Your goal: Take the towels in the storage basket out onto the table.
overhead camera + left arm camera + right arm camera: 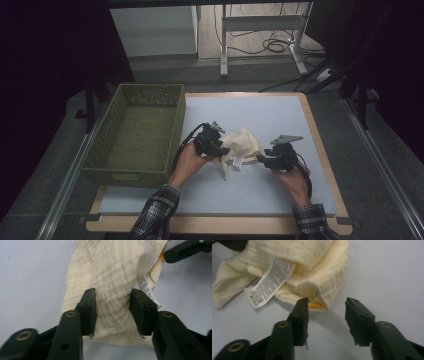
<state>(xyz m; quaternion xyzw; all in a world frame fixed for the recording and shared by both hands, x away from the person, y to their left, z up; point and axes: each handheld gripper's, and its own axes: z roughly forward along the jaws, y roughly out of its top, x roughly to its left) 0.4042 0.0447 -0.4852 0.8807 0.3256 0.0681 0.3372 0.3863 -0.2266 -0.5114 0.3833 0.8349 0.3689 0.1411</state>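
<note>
1. Cloth (241, 145): cream, crinkled fabric, lying bunched on the blue-grey mat (280, 115), roughly mid-table, between the two grippers. White care label (239, 160) hangs off its near side.
2. L gripper (223, 148): at cloth's left edge. In the left gripper view the jaws stand partway apart w/ a fold of cloth (113, 280) between them; fabric runs past both pads, but pads not seen pressing it. No firm hold confirmed.
3. R gripper (260, 159): at cloth's right edge, near side. In the right gripper view jaws partway apart, tips just short of the cloth hem (317, 303); gap between them shows bare mat. Left tip sits just beside an orange-yellow trim at the hem; contact cannot be told. Nothing held.
4. Label (270, 280) in the right gripper view: printed text, lies over cloth and mat, left of the jaws.
5. Green basket (150, 97): mesh-walled, on table's left, beside the mat; apart from cloth.
</note>
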